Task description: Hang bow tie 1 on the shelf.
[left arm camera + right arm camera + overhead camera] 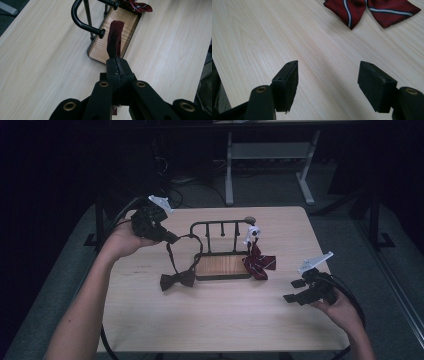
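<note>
One raised left gripper (169,238) pinches the strap (115,37).

On the table (210,320), the rack (222,251) stands between 2 bow ties (177,280), 1 each side

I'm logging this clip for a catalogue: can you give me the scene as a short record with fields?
setting: wooden table, dim room
rack: black metal rack with wooden base, mid-table
left gripper: shut on the strap of the dark bow tie, raised left of the rack
dark bow tie: bow lies on the table by the rack's left end
right gripper: open, nothing between the jaws, low over the table at right
striped bow tie: red, hangs at the rack's right end, bow on the table
</note>
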`<state>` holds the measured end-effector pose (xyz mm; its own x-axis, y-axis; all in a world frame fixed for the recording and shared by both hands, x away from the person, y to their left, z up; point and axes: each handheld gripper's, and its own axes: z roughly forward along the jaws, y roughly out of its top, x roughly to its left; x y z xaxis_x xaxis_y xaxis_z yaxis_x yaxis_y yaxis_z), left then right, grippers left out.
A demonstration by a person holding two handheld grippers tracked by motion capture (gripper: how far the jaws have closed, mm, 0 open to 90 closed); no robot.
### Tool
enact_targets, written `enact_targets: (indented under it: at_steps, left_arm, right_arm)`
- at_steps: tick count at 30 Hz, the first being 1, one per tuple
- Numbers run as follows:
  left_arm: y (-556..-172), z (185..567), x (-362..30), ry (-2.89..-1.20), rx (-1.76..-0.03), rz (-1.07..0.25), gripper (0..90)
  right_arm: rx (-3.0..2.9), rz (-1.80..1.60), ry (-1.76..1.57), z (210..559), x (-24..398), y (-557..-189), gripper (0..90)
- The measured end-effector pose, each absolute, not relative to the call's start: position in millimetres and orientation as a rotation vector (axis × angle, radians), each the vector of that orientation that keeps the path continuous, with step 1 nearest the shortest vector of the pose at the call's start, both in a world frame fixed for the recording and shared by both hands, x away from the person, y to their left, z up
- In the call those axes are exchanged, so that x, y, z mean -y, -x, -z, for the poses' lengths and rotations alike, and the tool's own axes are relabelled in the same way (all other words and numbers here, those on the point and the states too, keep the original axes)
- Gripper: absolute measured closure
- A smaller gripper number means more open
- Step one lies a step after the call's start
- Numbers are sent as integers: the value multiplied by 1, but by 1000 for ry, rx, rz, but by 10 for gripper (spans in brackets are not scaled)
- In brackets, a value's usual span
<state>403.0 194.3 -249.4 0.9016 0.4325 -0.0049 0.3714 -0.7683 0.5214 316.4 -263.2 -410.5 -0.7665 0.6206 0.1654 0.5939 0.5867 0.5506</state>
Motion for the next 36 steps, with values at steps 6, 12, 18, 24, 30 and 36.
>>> enact_targets:
  at_steps: [6,12,18,24,30,36]
  left_arm:
    - [-409,248,-194,-2538,-601,-159,900]
    - [-415,247,-193,-2554,-629,-170,900]
    - [-422,247,-193,-2555,-670,-180,900]
    - [-430,250,-193,-2553,-710,-191,900]
    - [-435,254,-191,-2567,-730,-186,900]
    - [-439,258,-189,-2588,-760,-209,900]
  right_arm:
    - [-2763,-931,-1050,411,263,-317,328]
    - [-2759,-933,-1051,410,264,-317,328]
    - [-2760,-932,-1052,410,264,-317,329]
    - [-2760,-934,-1048,410,265,-317,328]
    - [-2758,-936,-1056,411,266,-317,328]
    - [-2758,-936,-1054,411,266,-317,329]
